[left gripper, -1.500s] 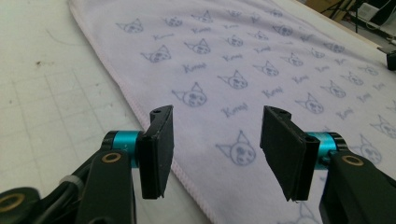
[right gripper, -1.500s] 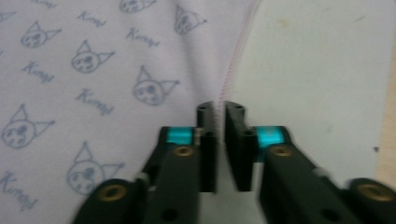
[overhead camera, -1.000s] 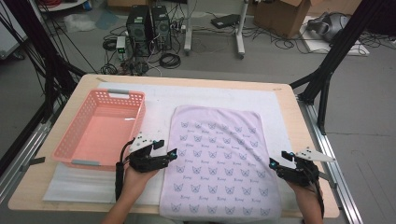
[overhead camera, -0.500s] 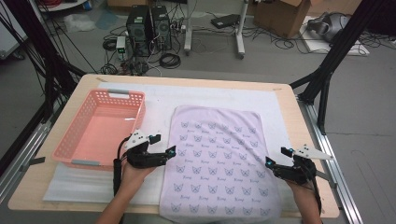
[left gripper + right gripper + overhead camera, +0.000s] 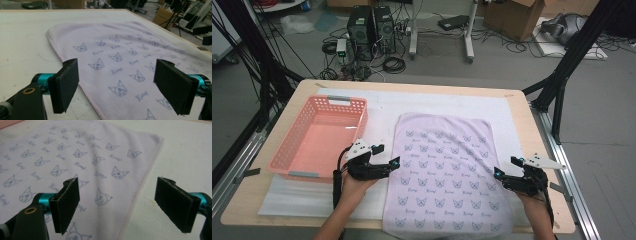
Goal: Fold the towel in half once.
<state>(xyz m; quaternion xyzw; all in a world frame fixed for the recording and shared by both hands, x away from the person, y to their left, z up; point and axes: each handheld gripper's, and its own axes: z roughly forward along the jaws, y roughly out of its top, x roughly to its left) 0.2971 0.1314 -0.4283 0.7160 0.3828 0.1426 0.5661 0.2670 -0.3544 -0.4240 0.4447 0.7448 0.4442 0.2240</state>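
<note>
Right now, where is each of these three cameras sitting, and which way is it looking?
High view: above the person's side, looking forward and down at the table; both forearms show.
Left gripper view: rides the left gripper, facing the towel's edge.
Right gripper view: rides the right gripper, facing the opposite edge.
All three share the towel.

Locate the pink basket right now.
In the high view the pink basket sits on the table's left half, just left of the lilac towel, with the left gripper near its front right corner.

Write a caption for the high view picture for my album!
Two open claws, left claw and right claw, flank a cat-print towel beside a pink basket.
</note>
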